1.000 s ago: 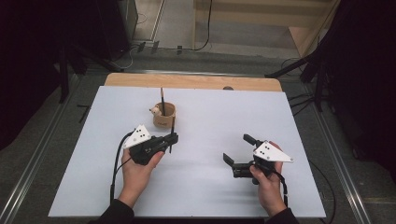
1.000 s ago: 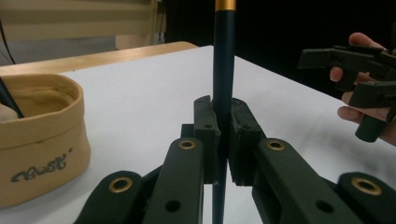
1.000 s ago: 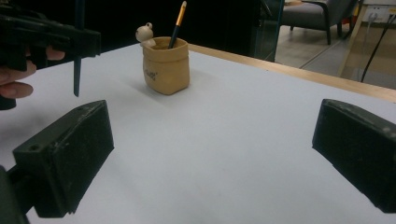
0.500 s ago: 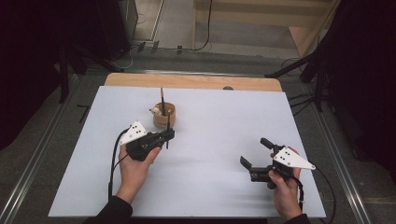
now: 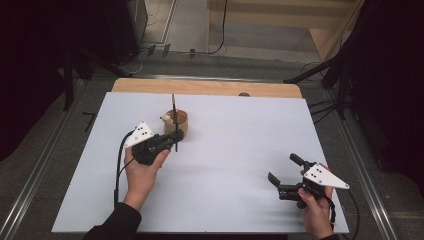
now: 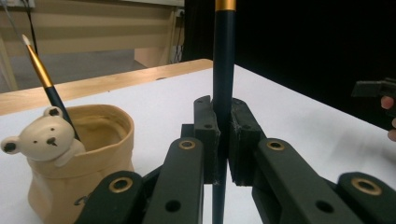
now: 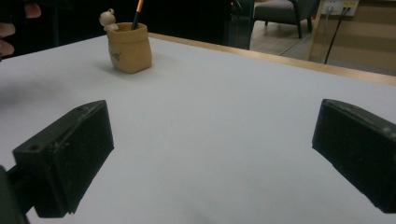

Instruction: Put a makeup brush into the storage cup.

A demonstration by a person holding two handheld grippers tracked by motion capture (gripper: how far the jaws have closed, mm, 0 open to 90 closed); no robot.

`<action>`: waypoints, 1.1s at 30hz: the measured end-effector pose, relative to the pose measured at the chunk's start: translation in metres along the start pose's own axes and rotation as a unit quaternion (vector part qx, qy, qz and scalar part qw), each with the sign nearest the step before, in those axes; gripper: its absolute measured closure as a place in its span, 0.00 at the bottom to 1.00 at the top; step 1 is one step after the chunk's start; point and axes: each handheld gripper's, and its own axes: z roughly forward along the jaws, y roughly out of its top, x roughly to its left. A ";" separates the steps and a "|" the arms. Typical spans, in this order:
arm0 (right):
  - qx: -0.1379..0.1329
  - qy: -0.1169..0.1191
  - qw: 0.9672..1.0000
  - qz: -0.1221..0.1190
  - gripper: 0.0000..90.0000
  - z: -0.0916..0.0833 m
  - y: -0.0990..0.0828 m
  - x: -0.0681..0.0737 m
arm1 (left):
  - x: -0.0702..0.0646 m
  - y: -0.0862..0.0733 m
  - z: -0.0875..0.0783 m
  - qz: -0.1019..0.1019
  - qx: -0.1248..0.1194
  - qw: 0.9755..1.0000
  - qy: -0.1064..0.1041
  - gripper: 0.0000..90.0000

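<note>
upright dark brush (image 6: 223,70) cut off at top and bottom edges of the left gripper view, tip unseen. second brush (image 6: 46,84) hidden below the rim inside the bear pot (image 6: 79,177). small marking on the pot's front too small to read. far hand (image 6: 390,116) blurred, cropped at the right edge.

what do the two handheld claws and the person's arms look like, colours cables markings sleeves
Both are black. The left claw and the right claw each carry a pale three-cornered plate on top with small dark dots. A black cable trails from the left one, and another runs from the right. In the left gripper view the linkage arms show brass-coloured pivot rings, and the pads are blocky with small holes. Dark sleeves cover the wrists.
</note>
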 end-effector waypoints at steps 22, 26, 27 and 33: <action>0.005 -0.004 1.000 0.001 0.00 -0.013 -0.006 -0.007 | 0.017 0.018 0.007 -0.004 -0.019 0.999 0.025 0.93; 0.007 -0.004 1.000 0.005 0.00 -0.012 -0.006 -0.006 | 0.020 0.020 0.008 -0.006 -0.022 0.999 0.032 0.93; 0.006 -0.004 1.000 0.005 0.00 -0.013 -0.006 -0.006 | 0.021 0.020 0.008 -0.007 -0.023 0.999 0.032 0.93; 0.006 -0.004 1.000 0.005 0.00 -0.013 -0.006 -0.007 | 0.026 0.026 0.010 -0.015 -0.023 0.999 0.039 0.93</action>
